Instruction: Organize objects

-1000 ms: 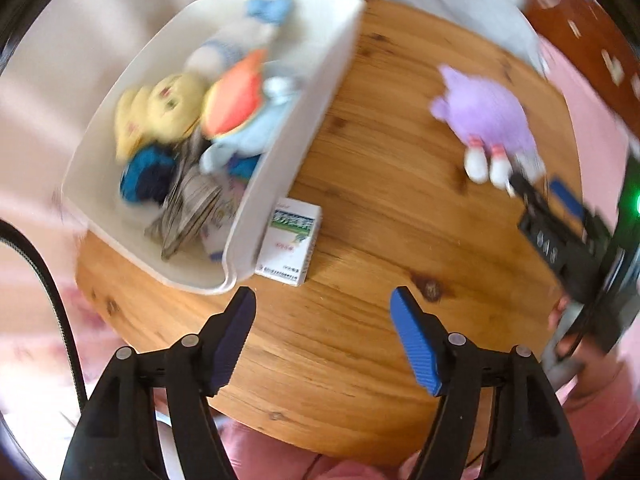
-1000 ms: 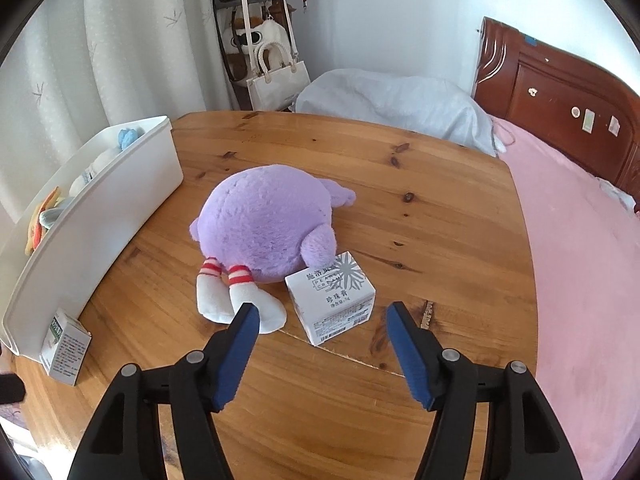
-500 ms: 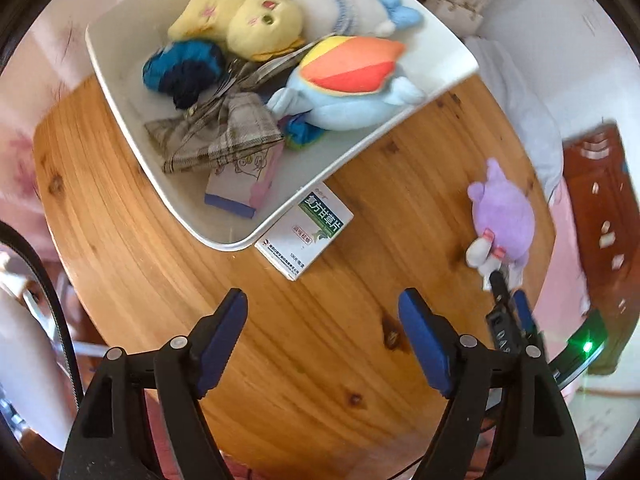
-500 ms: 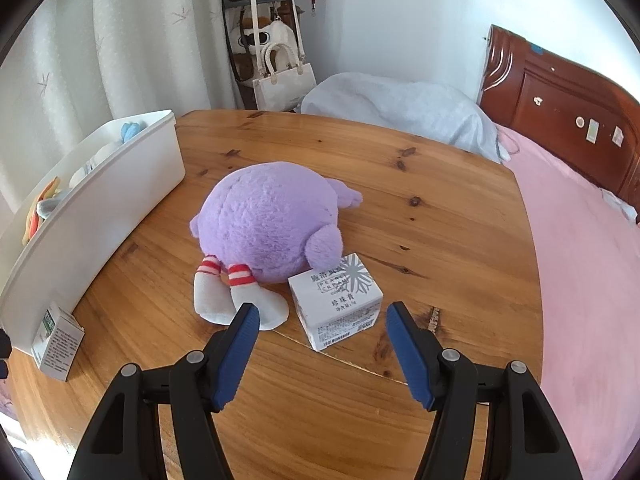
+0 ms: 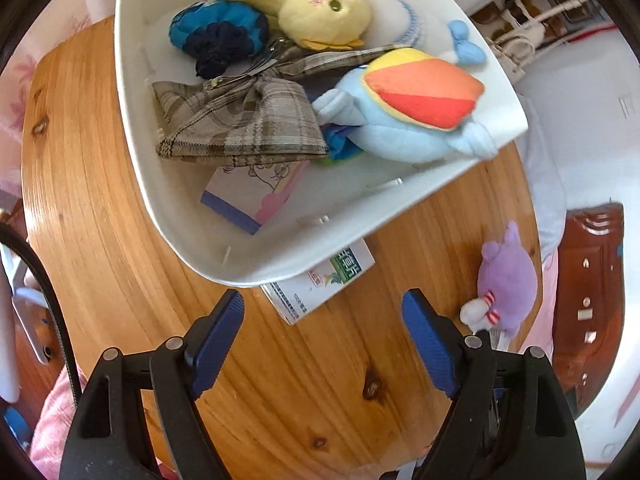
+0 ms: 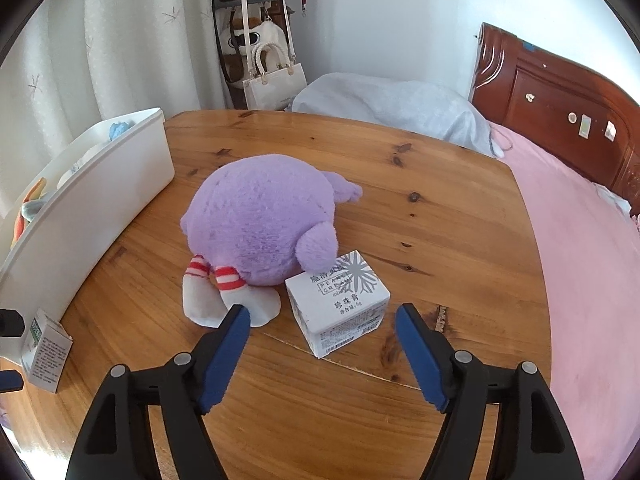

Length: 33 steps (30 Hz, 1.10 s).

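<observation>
My left gripper [image 5: 322, 312] is open and empty, held above the round wooden table [image 5: 340, 380]. Just ahead of it lies a small green-and-white box [image 5: 320, 284], partly under the rim of a white bin [image 5: 168, 184]. The bin holds several plush toys, a plaid pouch [image 5: 240, 124] and a small card box [image 5: 248, 196]. My right gripper [image 6: 322, 328] is open and empty, low over the table. A white cream box [image 6: 340, 300] sits just ahead of its fingertips, against a purple plush [image 6: 260, 232]. The green-and-white box [image 6: 46, 350] stands at the far left by the bin [image 6: 80, 208].
A bed with a pink cover [image 6: 580, 260] and a dark wooden headboard [image 6: 560, 112] borders the table's right side. Handbags [image 6: 272, 80] hang at the back wall. A grey bundle [image 6: 392, 104] lies behind the table. The purple plush [image 5: 506, 284] shows at the right in the left wrist view.
My left gripper has swung round and come closer to the bin, now looking down into it with the green-and-white box just ahead. My right gripper has eased slightly towards the cream box.
</observation>
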Tool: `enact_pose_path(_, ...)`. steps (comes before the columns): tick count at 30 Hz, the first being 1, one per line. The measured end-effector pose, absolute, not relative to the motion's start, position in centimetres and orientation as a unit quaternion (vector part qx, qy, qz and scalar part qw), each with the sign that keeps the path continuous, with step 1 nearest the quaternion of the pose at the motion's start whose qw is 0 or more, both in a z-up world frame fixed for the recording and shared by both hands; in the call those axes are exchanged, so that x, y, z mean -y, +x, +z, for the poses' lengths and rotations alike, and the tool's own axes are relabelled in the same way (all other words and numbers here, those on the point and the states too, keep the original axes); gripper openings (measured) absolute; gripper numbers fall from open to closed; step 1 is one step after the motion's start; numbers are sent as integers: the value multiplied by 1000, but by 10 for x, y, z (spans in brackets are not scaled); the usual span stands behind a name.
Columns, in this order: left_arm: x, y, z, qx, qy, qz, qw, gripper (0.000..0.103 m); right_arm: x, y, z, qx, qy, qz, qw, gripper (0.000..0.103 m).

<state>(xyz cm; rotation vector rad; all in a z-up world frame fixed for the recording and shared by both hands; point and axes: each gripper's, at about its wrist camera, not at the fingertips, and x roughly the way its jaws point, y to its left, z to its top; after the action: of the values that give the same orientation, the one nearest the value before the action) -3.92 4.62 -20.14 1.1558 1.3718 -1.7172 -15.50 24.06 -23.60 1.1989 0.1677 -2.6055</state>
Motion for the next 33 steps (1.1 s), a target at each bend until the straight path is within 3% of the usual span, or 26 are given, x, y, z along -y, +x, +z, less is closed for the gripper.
enact_pose_path(15, -40, -66, -209, -534, 420, -646, 348, 84, -241, -160, -239, -62, 419, -893, 153, 76)
enact_pose_path(19, -38, -67, -214, -539, 422, -637, 355, 84, -240, -161, -241, -62, 425, -891, 147, 68)
enact_pose_path(25, -37, -69, -217, -508, 462, -656, 313, 84, -241, -161, -242, -66, 429, -890, 144, 45)
enact_pose_path(33, -36, -74, -218, -504, 466, -654, 318, 83, -246, -160, -240, -59, 430, -889, 147, 44)
